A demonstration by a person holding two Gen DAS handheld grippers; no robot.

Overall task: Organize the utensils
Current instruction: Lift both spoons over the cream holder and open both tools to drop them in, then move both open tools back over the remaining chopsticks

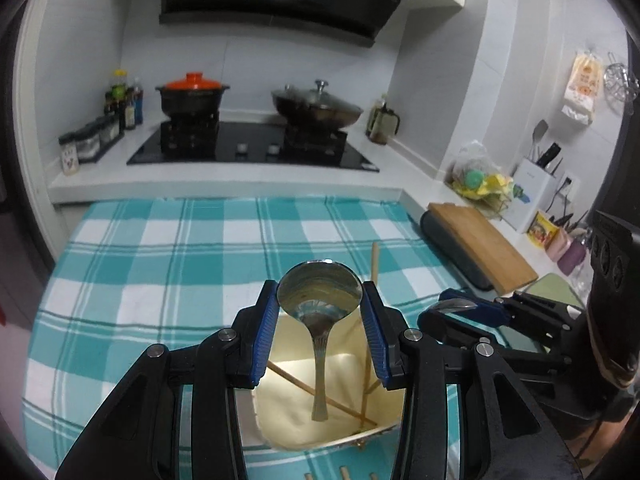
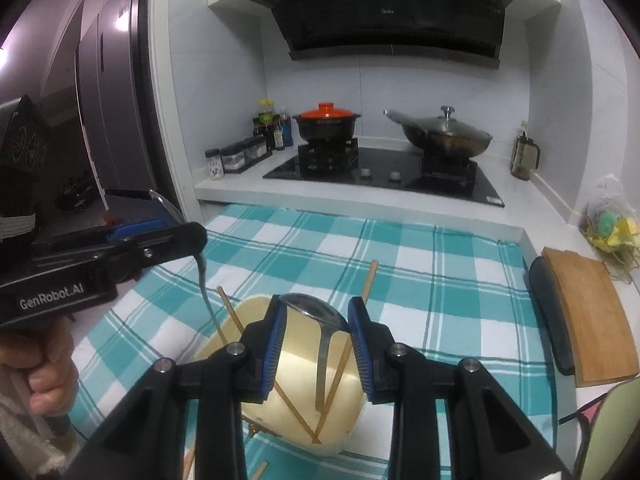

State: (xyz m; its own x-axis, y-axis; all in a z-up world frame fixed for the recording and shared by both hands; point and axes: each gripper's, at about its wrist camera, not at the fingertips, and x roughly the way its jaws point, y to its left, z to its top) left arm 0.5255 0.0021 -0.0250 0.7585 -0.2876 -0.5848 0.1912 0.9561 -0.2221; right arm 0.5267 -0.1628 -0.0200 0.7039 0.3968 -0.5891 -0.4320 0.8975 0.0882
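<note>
Steel spoons hang bowl-up in both grippers. The left gripper (image 1: 320, 300) pinches one spoon (image 1: 319, 292) by its bowl, handle dangling into the cream bin (image 1: 280, 412) just below. Beside it, the right gripper (image 2: 318, 316) clamps a second spoon (image 2: 316, 312) above that bin, where wooden chopsticks (image 2: 292, 404) lean, on the teal checked cloth (image 2: 420, 280).

White tiled walls (image 1: 440, 60) — black hood (image 2: 384, 12), hob (image 1: 252, 148).

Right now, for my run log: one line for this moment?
left jaws: metal spoon | right jaws: second spoon | both above cream container
</note>
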